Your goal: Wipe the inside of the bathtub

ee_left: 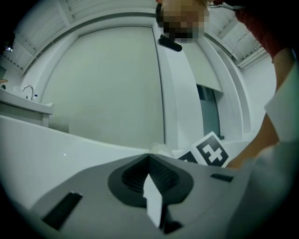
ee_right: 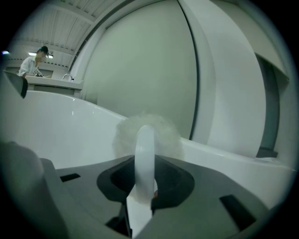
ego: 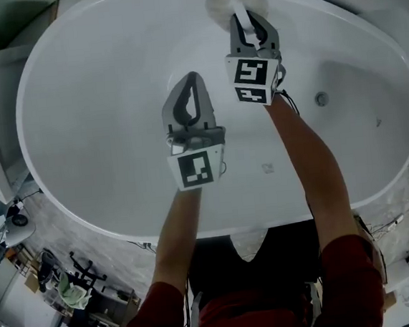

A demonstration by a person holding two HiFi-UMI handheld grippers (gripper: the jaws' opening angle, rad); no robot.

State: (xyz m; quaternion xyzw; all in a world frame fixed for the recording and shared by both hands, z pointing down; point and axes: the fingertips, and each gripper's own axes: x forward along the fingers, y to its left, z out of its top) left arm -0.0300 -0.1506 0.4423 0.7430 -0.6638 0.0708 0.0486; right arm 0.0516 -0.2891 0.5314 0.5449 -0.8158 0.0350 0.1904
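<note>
Fingers of the right gripper [ee_right: 145, 163] pinch the white handle [ee_right: 145, 140] of a fluffy round scrub pad [ee_right: 163, 133], and the handle stands upright between them. Pad sits just past the fingertips, against the upper far wall of the bathtub [ego: 101, 133], right at the rim. I can't confirm how hard it presses. Beyond the pad there is only the tub edge and pale wall panels.

Left gripper [ego: 193, 81] has its fingers pressed together on nothing. It hovers over the tub middle, nearer the person than the right gripper and well apart from the pad. Far wall lies ahead of its tips.

Progress, judged: tub interior looks evenly white, with no foam or streaks, so the wiped area can't be read. With the pad at the far rim, the wipe looks early. Floor, near wall and the end by the drain [ego: 321, 99], off to the right of the fingers, likely remain.
</note>
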